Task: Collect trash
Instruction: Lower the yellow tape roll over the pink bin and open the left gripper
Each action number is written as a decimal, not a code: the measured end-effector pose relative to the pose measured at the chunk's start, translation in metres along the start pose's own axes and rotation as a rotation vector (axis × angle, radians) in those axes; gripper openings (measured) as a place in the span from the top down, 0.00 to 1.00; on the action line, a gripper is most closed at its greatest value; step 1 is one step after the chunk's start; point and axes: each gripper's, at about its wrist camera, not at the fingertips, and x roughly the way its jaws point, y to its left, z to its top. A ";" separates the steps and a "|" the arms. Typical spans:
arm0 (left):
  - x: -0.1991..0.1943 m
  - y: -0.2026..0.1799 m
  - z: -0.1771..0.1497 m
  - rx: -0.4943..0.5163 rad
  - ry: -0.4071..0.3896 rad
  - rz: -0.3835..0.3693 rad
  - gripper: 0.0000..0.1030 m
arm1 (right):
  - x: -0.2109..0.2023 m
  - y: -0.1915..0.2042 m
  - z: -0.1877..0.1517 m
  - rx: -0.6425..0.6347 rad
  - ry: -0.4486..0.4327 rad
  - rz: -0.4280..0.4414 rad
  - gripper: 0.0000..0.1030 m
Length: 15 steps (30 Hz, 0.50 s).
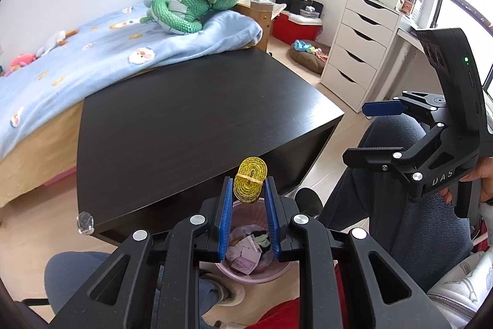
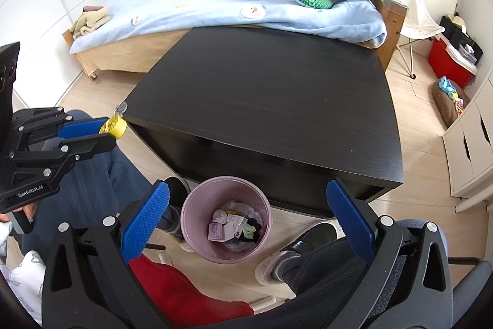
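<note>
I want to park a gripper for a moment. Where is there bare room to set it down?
The dark table top shows bare from the bed edge to its near edge. Floor strips between table and white drawers are open too. Crowded: around the pink bin, hemmed by shoes and legs; the bin already holds scraps.
</note>
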 end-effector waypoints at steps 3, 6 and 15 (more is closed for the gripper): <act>0.000 -0.002 0.002 0.003 -0.001 -0.007 0.80 | -0.003 -0.003 0.000 0.009 -0.006 -0.005 0.03; 0.001 -0.005 0.003 0.012 -0.001 -0.014 0.80 | -0.005 -0.005 0.000 0.014 -0.011 -0.006 0.03; 0.002 -0.004 0.004 0.002 -0.027 -0.026 0.13 | -0.005 -0.009 0.002 0.024 -0.010 -0.009 0.03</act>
